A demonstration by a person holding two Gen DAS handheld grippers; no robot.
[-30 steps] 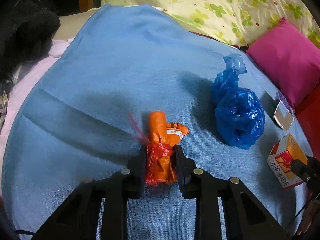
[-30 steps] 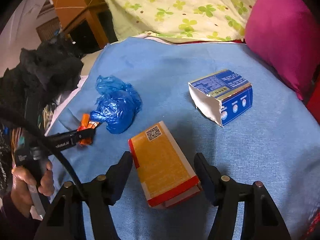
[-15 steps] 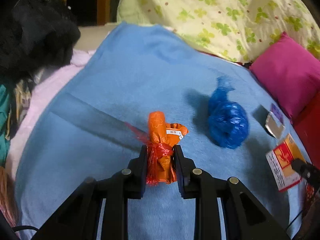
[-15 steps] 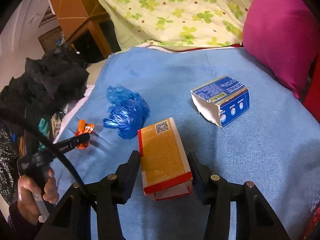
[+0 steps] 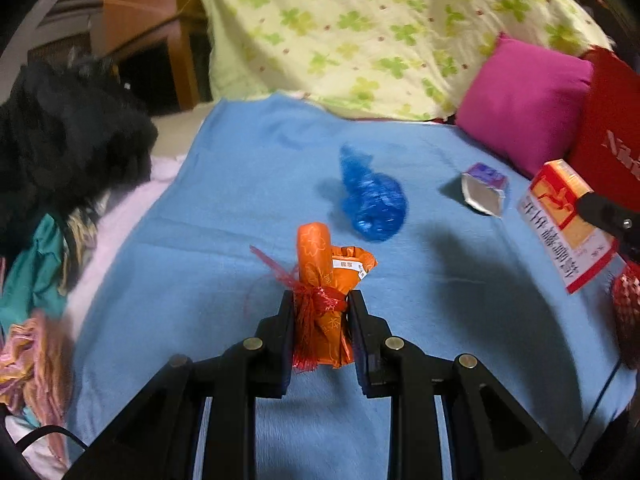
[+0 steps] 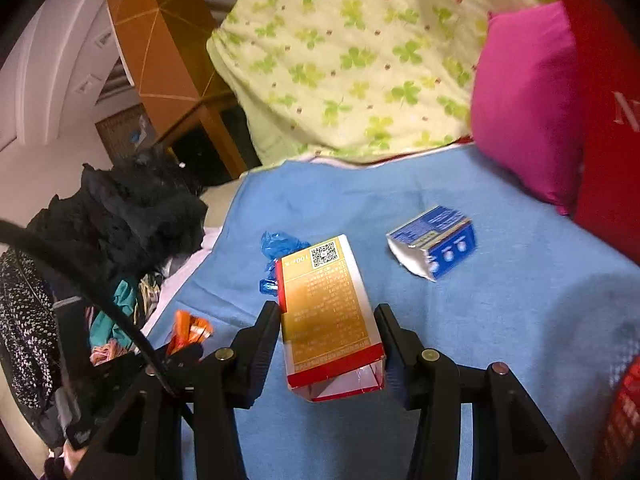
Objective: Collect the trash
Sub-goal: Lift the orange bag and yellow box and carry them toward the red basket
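My left gripper point(image 5: 320, 312) is shut on an orange wrapper bundle point(image 5: 326, 276) tied with red mesh, held above the blue blanket point(image 5: 240, 200). My right gripper point(image 6: 328, 320) is shut on a yellow and red carton point(image 6: 326, 312), lifted off the blanket; the carton also shows at the right of the left wrist view point(image 5: 564, 220). A crumpled blue plastic bag point(image 5: 372, 200) and an open blue carton point(image 6: 434, 246) lie on the blanket. The orange bundle shows in the right wrist view point(image 6: 188, 330) at lower left.
A pink cushion point(image 5: 524, 100) and a red bag point(image 5: 612, 120) stand at the right. A yellow-green clover quilt point(image 5: 380, 32) lies at the back. Black fabric point(image 5: 68, 148) and mixed clothes point(image 5: 36, 300) pile at the left edge of the bed.
Both grippers have risen and pulled back from the blanket, each carrying its item. The right gripper has closed onto the yellow carton and lifted it. The blue bag and blue carton stay put.
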